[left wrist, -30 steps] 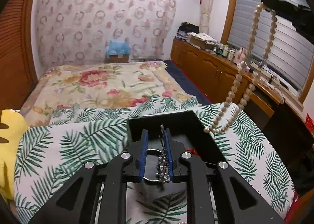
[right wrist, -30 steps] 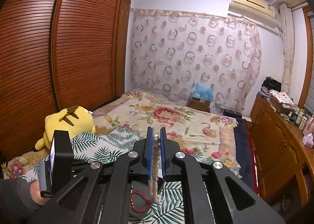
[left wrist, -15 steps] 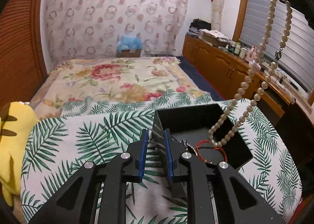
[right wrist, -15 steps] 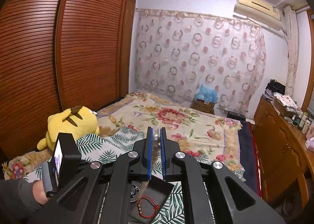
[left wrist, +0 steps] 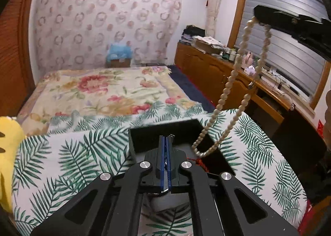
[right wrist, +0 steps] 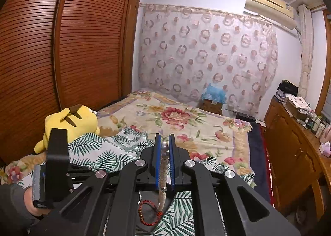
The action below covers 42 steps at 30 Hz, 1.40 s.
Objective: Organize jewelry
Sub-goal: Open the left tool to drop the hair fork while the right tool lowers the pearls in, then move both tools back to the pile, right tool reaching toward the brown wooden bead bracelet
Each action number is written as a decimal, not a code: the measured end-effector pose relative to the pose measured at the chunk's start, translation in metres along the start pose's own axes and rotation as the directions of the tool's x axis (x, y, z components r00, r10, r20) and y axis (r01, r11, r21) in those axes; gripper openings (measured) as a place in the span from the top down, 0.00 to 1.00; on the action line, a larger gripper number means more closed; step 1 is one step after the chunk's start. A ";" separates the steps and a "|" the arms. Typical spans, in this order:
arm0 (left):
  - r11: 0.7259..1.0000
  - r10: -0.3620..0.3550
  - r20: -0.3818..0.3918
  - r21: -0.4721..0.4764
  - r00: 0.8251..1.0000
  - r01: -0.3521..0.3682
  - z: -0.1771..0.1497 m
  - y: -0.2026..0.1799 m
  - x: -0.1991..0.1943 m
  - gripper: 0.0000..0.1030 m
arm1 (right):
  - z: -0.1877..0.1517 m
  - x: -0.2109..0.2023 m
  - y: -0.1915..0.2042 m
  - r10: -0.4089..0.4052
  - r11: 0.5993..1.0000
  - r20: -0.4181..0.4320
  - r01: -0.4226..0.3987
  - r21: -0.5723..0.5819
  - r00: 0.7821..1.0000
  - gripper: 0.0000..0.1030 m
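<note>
A black open jewelry box (left wrist: 182,132) sits on the palm-leaf cloth. My left gripper (left wrist: 165,143) is shut with nothing visible between its pads, low over the box's near part. My right gripper (right wrist: 164,143) is shut on a pearl necklace (right wrist: 163,165), held high; in the left wrist view the necklace (left wrist: 231,83) hangs in a long loop from the right gripper (left wrist: 258,20), its lowest beads over the box's right side. A red cord bracelet (right wrist: 149,213) lies in the box (right wrist: 128,215), also showing in the left wrist view (left wrist: 199,162).
The palm-leaf cloth (left wrist: 68,153) covers the near end of a bed with a floral blanket (left wrist: 107,91). A yellow plush toy (right wrist: 70,120) lies at left. A wooden cabinet (left wrist: 227,79) with clutter runs along the right wall. A slatted wardrobe (right wrist: 51,50) stands at left.
My left gripper has let go of a metal piece into the box and closed fully. The right gripper has carried the hanging pearl necklace lower toward the box's right side.
</note>
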<state>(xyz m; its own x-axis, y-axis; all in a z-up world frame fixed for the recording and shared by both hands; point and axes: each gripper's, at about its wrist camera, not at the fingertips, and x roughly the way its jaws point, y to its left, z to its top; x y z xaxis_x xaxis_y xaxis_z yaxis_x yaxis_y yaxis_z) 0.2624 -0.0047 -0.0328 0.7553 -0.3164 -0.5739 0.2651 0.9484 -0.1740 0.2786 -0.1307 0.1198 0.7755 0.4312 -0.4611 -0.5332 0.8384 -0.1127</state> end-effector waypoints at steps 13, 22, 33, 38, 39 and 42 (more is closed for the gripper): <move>0.987 0.115 0.019 0.114 0.993 -0.117 0.009 -0.025 0.006 0.99 | -0.004 -0.001 -0.007 0.001 1.000 0.007 -0.001 0.010 1.000 0.92; 0.999 -0.013 0.000 0.038 1.000 0.013 0.004 -0.022 0.001 0.85 | -0.005 -0.002 -0.013 -0.007 0.999 0.007 0.006 0.033 1.000 0.92; 0.999 0.045 0.008 0.021 0.999 -0.045 -0.002 -0.002 -0.013 0.73 | 0.002 0.007 0.006 0.015 1.000 0.014 -0.015 0.006 1.000 0.92; 0.998 0.067 -0.001 0.003 0.998 -0.067 -0.015 0.010 -0.021 0.65 | -0.007 0.027 0.011 0.030 0.999 -0.055 -0.029 0.019 0.998 0.90; 0.997 0.073 -0.003 0.001 0.997 -0.073 -0.018 0.012 -0.023 0.62 | -0.010 0.031 0.012 0.023 1.000 -0.067 -0.022 0.019 0.997 0.89; 0.995 0.101 -0.011 0.010 0.995 -0.101 -0.028 0.015 -0.032 0.58 | -0.021 0.036 0.014 0.031 0.999 -0.089 -0.028 0.029 0.996 0.73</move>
<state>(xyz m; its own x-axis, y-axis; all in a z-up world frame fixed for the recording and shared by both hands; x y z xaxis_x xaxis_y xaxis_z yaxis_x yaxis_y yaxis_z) 0.2254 0.0206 -0.0396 0.7715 -0.2190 -0.5973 0.1936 0.9752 -0.1075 0.2918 -0.1100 0.0835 0.7255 0.4255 -0.5409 -0.5449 0.8352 -0.0738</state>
